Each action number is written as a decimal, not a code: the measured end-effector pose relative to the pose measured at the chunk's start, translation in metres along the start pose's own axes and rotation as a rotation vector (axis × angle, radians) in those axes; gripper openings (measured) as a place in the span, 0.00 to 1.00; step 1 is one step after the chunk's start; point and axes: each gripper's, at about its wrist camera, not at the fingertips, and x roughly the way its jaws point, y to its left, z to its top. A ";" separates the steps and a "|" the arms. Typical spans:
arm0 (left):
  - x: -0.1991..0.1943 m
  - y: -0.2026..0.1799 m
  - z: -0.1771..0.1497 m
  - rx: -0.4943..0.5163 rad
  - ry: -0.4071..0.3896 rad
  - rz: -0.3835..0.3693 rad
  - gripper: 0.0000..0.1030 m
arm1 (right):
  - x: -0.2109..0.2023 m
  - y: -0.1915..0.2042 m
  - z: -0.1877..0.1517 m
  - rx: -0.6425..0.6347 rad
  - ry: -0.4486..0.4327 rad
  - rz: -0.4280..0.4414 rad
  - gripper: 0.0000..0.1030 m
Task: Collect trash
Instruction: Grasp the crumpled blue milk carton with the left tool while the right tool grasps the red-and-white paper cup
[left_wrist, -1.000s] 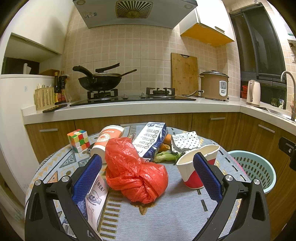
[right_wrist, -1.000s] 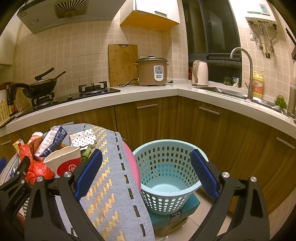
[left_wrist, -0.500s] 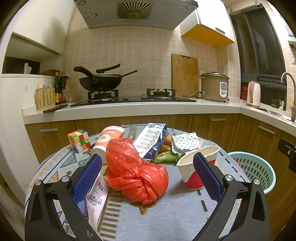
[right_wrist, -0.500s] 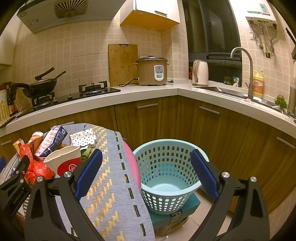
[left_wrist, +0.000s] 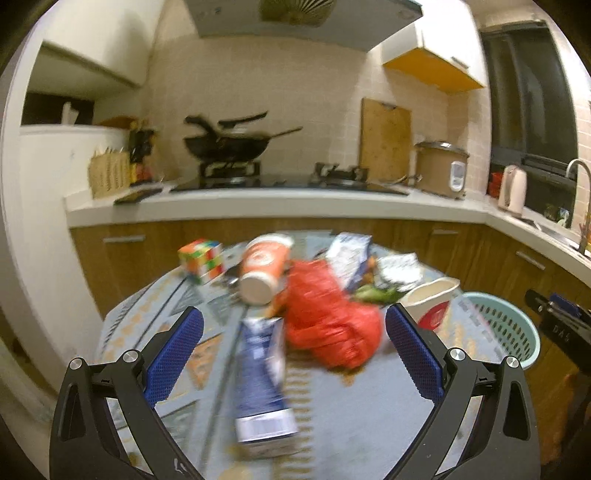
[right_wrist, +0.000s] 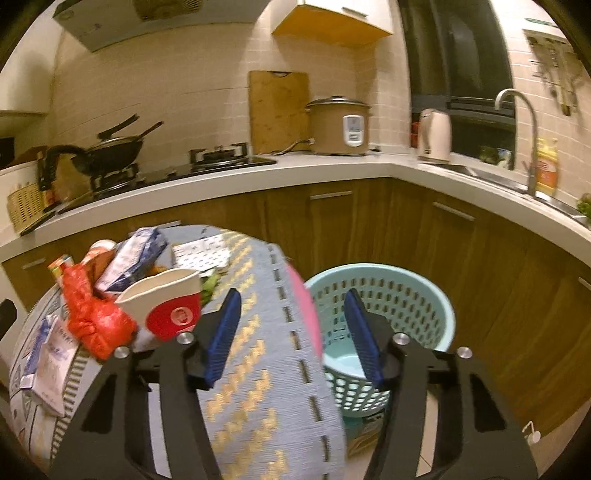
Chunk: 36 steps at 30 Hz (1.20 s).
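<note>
- The left gripper (left_wrist: 293, 356) stands wide apart with nothing clamped; a blue and white carton (left_wrist: 262, 380) lies on the table (left_wrist: 369, 424) between its fingers, untouched and blurred.
- The right gripper (right_wrist: 291, 338) is closing on nothing, above the table's right edge; only this view looks into the basket.
- The red plastic bag (left_wrist: 327, 321) lies mid-table, just past the carton.
- The red and white paper cup (right_wrist: 168, 304) lies tipped near the right edge, mouth up-left; inside hidden.
- The teal basket (right_wrist: 388, 295) stands on the floor just off that edge; what shows of its bottom is bare.
- Only the left view shows the orange cup (left_wrist: 264, 267) on its side, base toward the camera, and the puzzle cube (left_wrist: 201, 254) at the far left edge.
- A second carton (left_wrist: 349, 254) and some green scraps (left_wrist: 376, 293) lie near the far edge.
</note>
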 end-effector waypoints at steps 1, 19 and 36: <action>0.001 0.008 0.000 -0.008 0.015 0.010 0.93 | 0.001 0.004 0.000 -0.005 0.005 0.013 0.51; 0.096 0.030 -0.023 -0.037 0.493 -0.123 0.50 | 0.078 0.070 0.002 -0.153 0.253 0.293 0.72; 0.099 0.032 -0.022 -0.046 0.487 -0.132 0.30 | 0.128 0.093 0.009 -0.227 0.378 0.543 0.44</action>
